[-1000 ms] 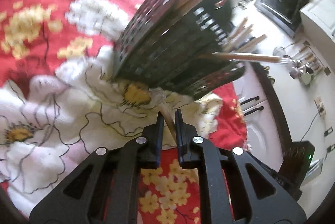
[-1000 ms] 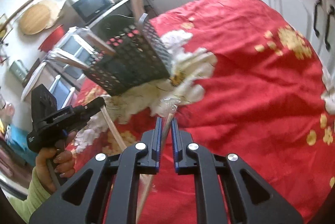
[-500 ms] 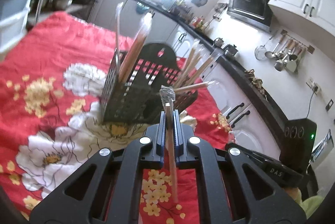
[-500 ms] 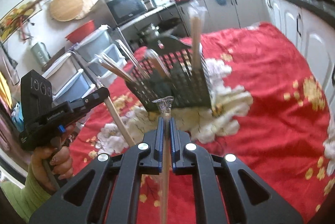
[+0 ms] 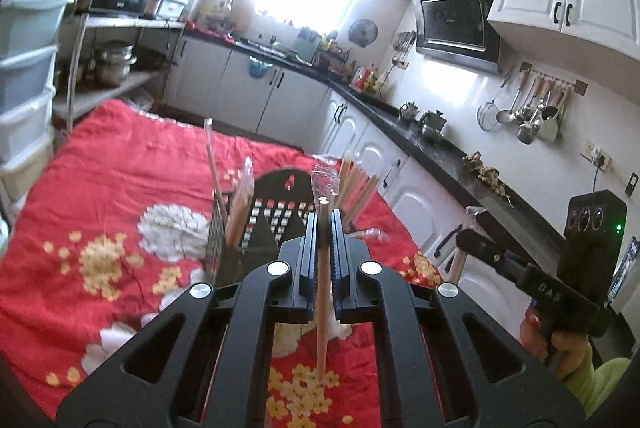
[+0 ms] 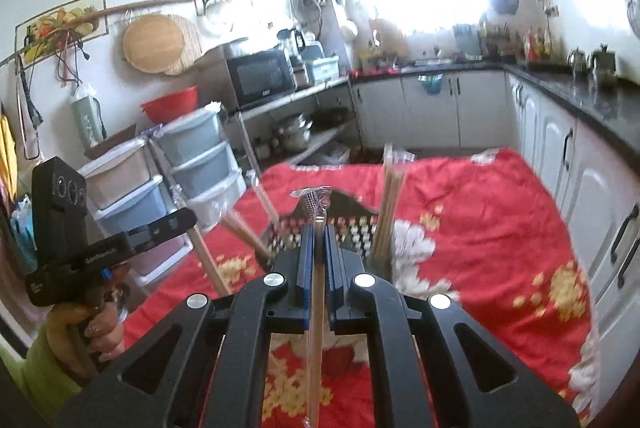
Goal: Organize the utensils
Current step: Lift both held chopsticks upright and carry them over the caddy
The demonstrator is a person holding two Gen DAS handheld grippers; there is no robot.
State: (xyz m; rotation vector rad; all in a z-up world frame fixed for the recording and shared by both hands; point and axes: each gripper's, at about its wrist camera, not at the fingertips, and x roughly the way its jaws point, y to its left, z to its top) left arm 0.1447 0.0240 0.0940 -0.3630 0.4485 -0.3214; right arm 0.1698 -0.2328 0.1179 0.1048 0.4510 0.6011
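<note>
A black perforated utensil holder (image 5: pixel 276 216) stands on the red floral cloth (image 5: pixel 104 188) with several wrapped wooden chopsticks sticking out of it. My left gripper (image 5: pixel 324 224) is shut on a plastic-wrapped chopstick pair (image 5: pixel 321 308), held upright just in front of the holder. My right gripper (image 6: pixel 318 232) is shut on another wrapped chopstick pair (image 6: pixel 316 328), also before the holder (image 6: pixel 356 224). Each view shows the other gripper off to the side, the right gripper (image 5: pixel 466 240) and the left gripper (image 6: pixel 188 218), each held in a hand with a green sleeve.
The cloth (image 6: pixel 480 228) covers the whole table. White cabinets (image 5: pixel 404 196) under a dark counter run along the right. Stacked plastic drawers (image 6: pixel 192 164) and a metal shelf with pots stand to the left of the table.
Both grippers swung up from pointing down at the cloth to a level view across the kitchen. The held chopsticks now stand upright and the holder sits lower in both views.
</note>
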